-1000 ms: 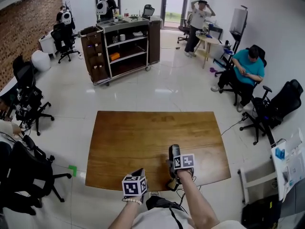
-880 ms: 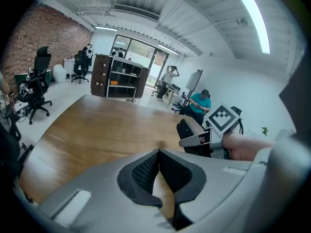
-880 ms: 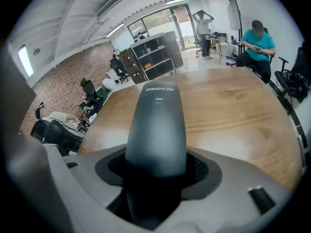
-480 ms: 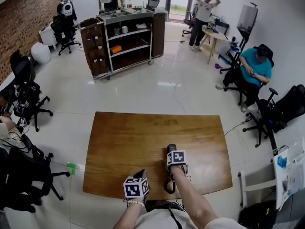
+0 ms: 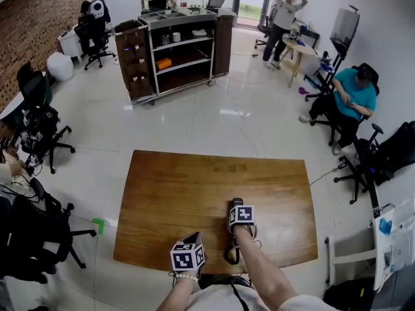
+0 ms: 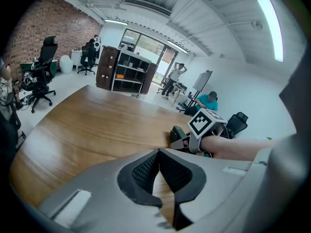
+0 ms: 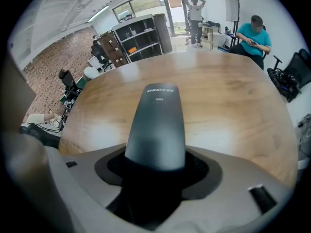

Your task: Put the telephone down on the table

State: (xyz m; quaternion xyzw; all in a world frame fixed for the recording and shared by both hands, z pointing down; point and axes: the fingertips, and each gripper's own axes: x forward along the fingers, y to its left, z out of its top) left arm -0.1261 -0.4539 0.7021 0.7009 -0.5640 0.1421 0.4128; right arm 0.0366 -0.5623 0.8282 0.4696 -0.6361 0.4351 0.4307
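Note:
The telephone (image 7: 156, 125) is a dark grey handset with a small white print near its far end. My right gripper (image 7: 155, 171) is shut on its lower part and points steeply down over the near side of the wooden table (image 5: 175, 186). In the head view the telephone (image 5: 235, 203) shows just above the right gripper (image 5: 238, 220), and a dark cord loop hangs toward the table's front edge. Whether the handset touches the wood I cannot tell. My left gripper (image 6: 158, 154) hovers at the front edge with its pads tip to tip and nothing between them, left of the telephone (image 6: 177, 135).
A dark shelf cart (image 5: 175, 50) stands on the white floor beyond the table. Black office chairs (image 5: 39, 128) crowd the left side. A seated person in a teal shirt (image 5: 353, 99) and more chairs are at the right. A cable runs on the floor by the table's right corner.
My right gripper has sunk toward the table with the telephone still in it. The left gripper has drifted a little and dropped slightly near the front edge.

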